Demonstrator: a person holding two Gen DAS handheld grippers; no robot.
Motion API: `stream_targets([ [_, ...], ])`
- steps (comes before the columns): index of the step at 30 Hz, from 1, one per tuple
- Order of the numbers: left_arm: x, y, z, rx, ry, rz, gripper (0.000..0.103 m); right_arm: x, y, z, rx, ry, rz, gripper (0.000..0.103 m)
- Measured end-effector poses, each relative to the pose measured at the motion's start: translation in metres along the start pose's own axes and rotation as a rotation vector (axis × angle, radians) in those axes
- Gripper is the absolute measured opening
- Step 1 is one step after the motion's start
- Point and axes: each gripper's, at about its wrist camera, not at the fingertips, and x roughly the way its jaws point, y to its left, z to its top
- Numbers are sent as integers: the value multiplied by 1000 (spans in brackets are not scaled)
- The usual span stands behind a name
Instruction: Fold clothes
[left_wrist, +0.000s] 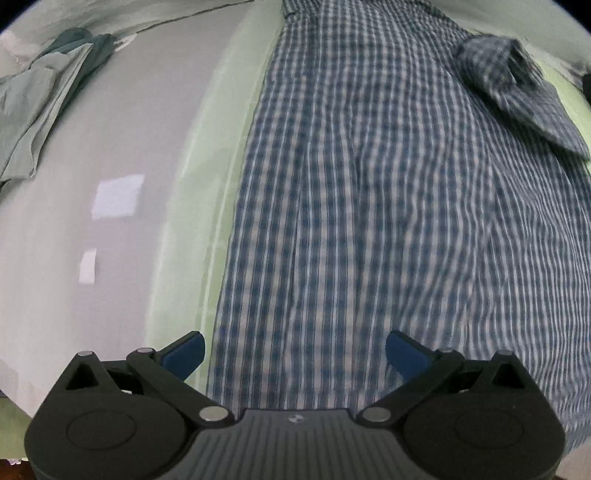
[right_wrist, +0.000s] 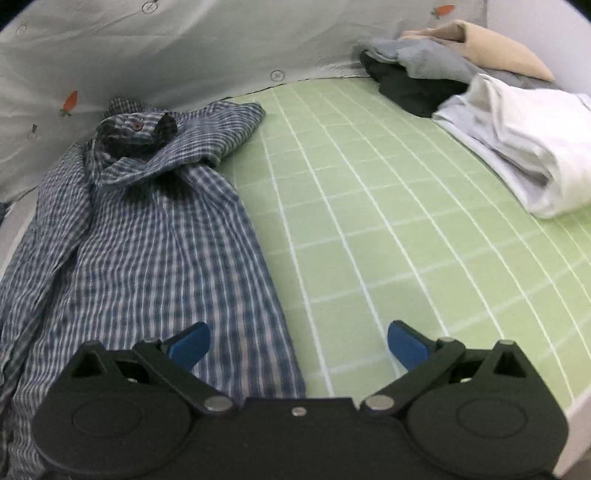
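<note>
A blue and white checked shirt (right_wrist: 147, 240) lies spread on a green grid mat (right_wrist: 388, 221), collar (right_wrist: 136, 136) at the far end. In the left wrist view the shirt (left_wrist: 369, 203) fills the middle and right, with a folded sleeve or collar part (left_wrist: 517, 85) at the upper right. My left gripper (left_wrist: 294, 354) is open and empty, low over the shirt's left edge near the hem. My right gripper (right_wrist: 298, 345) is open and empty, over the shirt's right edge where it meets the mat.
A pile of clothes, white (right_wrist: 517, 147), dark (right_wrist: 413, 88), grey and beige (right_wrist: 491, 48), sits at the mat's far right. A pale printed cloth (right_wrist: 184, 55) hangs behind. A grey-green garment (left_wrist: 44, 103) lies at the far left on the grey surface (left_wrist: 110, 258).
</note>
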Motion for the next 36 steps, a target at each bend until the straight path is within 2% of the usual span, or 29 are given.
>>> stream_targets([
  [6, -2, 7, -29, 29, 16, -4, 103, -13, 21, -23, -125, 50, -17, 102],
  [8, -3, 8, -37, 55, 18, 0, 103, -22, 28, -30, -157, 51, -13, 95],
  [11, -1, 11, -44, 107, 25, 1, 103, -32, 34, -35, -131, 35, -30, 70],
  [13, -1, 13, -45, 132, 28, -15, 103, -37, 36, -34, -97, 28, -51, 26],
  [14, -1, 14, -45, 150, 24, -17, 103, -40, 37, -34, -82, 25, -56, 15],
  [15, 0, 14, -45, 166, 20, -19, 103, -42, 39, -34, -68, 22, -60, 9],
  [18, -1, 13, -46, 204, 12, -32, 103, -55, 47, -36, -52, -19, -52, 5],
  [23, 5, 20, -37, 243, 10, -65, 103, -77, 78, -36, -89, -86, -36, 3],
  [27, 23, 38, -14, 252, 15, -89, 103, -88, 111, -35, -155, -103, 39, 3],
  [31, 29, 51, -12, 252, 14, -111, 103, -91, 149, -38, -222, -82, 146, 3],
  [36, 38, 82, -12, 256, 11, -137, 103, -73, 186, -56, -259, 11, 238, 2],
])
